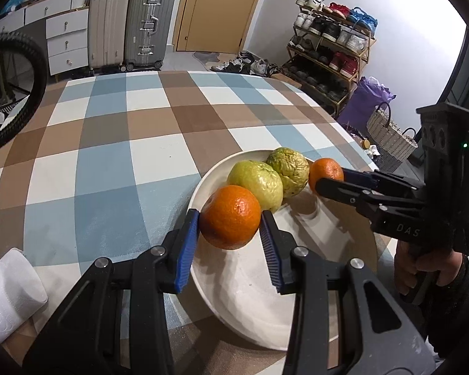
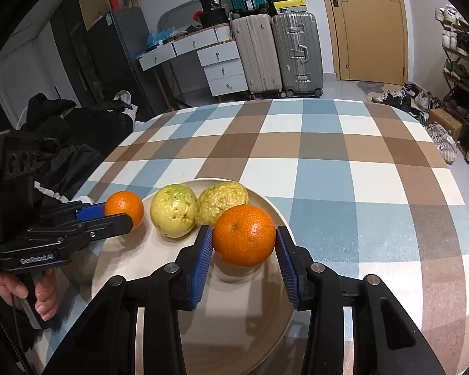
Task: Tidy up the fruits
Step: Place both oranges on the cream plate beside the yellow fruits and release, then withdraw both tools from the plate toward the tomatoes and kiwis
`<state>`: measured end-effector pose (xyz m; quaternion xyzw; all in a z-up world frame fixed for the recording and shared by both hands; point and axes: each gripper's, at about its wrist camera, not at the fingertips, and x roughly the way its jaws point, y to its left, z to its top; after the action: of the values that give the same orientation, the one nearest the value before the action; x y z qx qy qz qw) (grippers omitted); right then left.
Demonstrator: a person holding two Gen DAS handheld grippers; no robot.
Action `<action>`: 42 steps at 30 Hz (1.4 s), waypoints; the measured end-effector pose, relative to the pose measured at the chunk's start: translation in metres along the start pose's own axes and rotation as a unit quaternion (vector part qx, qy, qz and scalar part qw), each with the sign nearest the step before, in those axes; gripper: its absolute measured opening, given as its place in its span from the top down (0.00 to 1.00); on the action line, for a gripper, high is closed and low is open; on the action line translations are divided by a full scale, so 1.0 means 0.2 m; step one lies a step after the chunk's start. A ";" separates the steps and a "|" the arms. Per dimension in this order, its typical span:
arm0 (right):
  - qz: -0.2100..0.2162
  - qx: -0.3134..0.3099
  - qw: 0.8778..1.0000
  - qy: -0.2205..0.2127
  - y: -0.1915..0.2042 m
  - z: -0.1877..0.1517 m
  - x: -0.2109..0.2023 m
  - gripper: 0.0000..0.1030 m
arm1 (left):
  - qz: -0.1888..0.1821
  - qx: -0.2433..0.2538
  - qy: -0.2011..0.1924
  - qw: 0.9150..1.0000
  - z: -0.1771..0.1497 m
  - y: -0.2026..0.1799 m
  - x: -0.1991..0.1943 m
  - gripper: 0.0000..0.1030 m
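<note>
Holding one orange each over the plate (image 1: 203,284), both grippers seem near release: the left gripper (image 1: 229,222) clamps the left orange (image 1: 230,217), the right gripper (image 2: 244,237) the right orange (image 2: 244,234). Two guavas (image 2: 173,214) already lie there; apparently only these oranges remain.

both hand-held grippers reach in level from opposite sides, the left hand-held gripper (image 1: 229,218) and right hand-held gripper (image 2: 244,239) each clamped on an orange.
</note>
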<state>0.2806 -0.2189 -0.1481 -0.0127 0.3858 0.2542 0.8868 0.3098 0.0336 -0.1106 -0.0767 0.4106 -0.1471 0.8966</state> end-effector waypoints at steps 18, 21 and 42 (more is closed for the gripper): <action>0.000 0.021 0.997 -0.076 0.02 0.00 -0.27 0.34 | 0.083 0.005 -0.072 0.994 0.02 -0.16 -0.30 0.19; -0.005 0.019 0.995 -0.099 0.05 -0.02 -0.38 0.27 | 0.096 0.022 -0.086 0.991 0.00 -0.24 -0.40 0.19; -0.001 -0.006 0.984 -0.179 0.39 -0.44 -1.04 0.00 | 0.134 0.012 -0.129 0.982 -0.48 -0.54 -0.96 0.01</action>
<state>0.0657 -0.2609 -0.0534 0.0271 0.2187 0.2538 0.9418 0.0969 -0.0068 -0.0091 -0.0290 0.2959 -0.0195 0.9546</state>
